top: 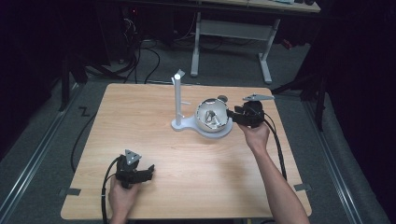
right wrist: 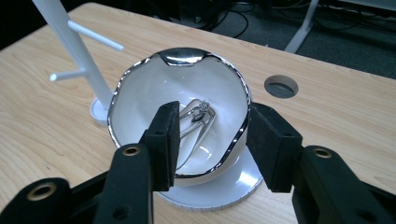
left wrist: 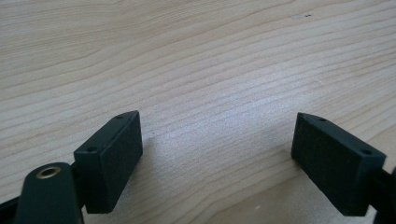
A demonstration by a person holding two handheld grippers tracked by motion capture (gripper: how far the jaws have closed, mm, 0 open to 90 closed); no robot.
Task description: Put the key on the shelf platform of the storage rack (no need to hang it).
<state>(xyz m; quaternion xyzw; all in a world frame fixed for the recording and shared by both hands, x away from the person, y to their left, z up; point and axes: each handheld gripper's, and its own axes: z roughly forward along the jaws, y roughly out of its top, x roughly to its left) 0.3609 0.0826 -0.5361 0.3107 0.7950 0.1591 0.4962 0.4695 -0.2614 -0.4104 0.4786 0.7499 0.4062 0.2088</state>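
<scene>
While the left gripper rests spread apart on the wooden table, the right gripper straddles, jaws parted, the silver-rimmed white bowl's wall.

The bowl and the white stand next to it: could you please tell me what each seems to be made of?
The bowl looks like glazed ceramic or glass: a glossy white inside with soft highlights and a mirror-bright silver rim, probably a metallic coating. The white stand looks like matte plastic, perhaps printed: dull, even white pegs and a finely ridged base edge. Neither is certain from looks alone.
</scene>
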